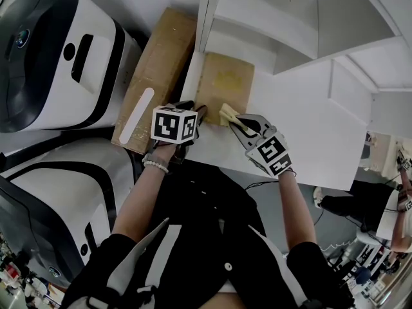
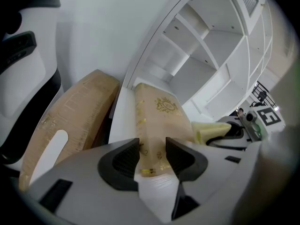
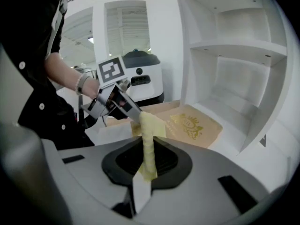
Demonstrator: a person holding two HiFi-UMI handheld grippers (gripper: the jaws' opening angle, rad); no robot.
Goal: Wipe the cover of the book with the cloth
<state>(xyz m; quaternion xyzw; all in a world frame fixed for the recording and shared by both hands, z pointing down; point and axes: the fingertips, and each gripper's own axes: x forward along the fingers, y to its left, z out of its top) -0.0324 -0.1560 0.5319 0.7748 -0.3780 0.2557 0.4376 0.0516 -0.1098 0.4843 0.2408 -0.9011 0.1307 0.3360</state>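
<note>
Quick status from my end. The book [image 1: 224, 82] lies flat and cover up on the white counter [image 1: 309, 127], at the foot of the shelf unit [image 1: 290, 24]. There's a cardboard box [image 1: 154, 69] just beside it on the left.

My left tongs [image 2: 152, 157] are closed on the book's near edge, which I figure keeps it from sliding. My right tongs [image 3: 146, 159] are clamped tight on the folded yellow cloth [image 3: 149, 135]. The cloth sticks out forward, with its free end at the near edge of the cover, right next to the left tongs. I honestly can't tell if it's pressing on the cover or sitting just above it.

Progress-wise, I'd call this the very start of the wiping. The grip is sorted, the book is steadied and the cloth is in place. The gold emblem [image 3: 190, 124] in the middle and the whole far half of the cover have no cloth near them, so I'd say basically all the sweeping is left. I can't see any dust or marks to judge by either.
</note>
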